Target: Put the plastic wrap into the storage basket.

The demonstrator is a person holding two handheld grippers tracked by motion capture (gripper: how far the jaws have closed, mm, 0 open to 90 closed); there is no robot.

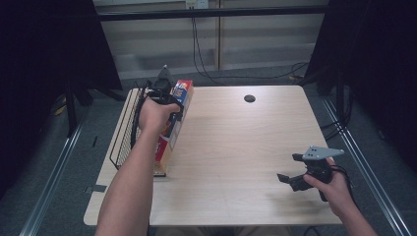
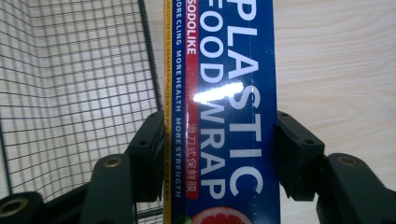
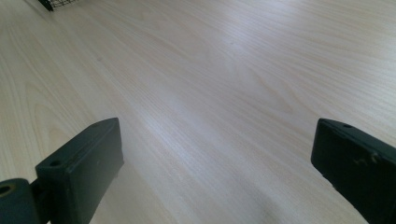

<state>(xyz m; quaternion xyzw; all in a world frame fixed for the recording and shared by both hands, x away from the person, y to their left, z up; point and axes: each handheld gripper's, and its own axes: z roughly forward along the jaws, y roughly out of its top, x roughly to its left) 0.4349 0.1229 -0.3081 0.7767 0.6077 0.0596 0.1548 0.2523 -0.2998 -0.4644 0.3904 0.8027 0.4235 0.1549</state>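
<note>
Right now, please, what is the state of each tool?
Left tool: closed on the plastic food wrap box.
Right tool: open, holding nothing, above the table.

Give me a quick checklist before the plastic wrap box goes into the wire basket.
1. Left gripper clamped on the plastic wrap box: ok, both pads press its sides.
2. Wire basket right beside the box: ok.
3. Basket floor free where visible: ok.
4. Far end of the box off the table: cannot tell.
5. Right gripper out of the way, open over bare table: ok.
</note>
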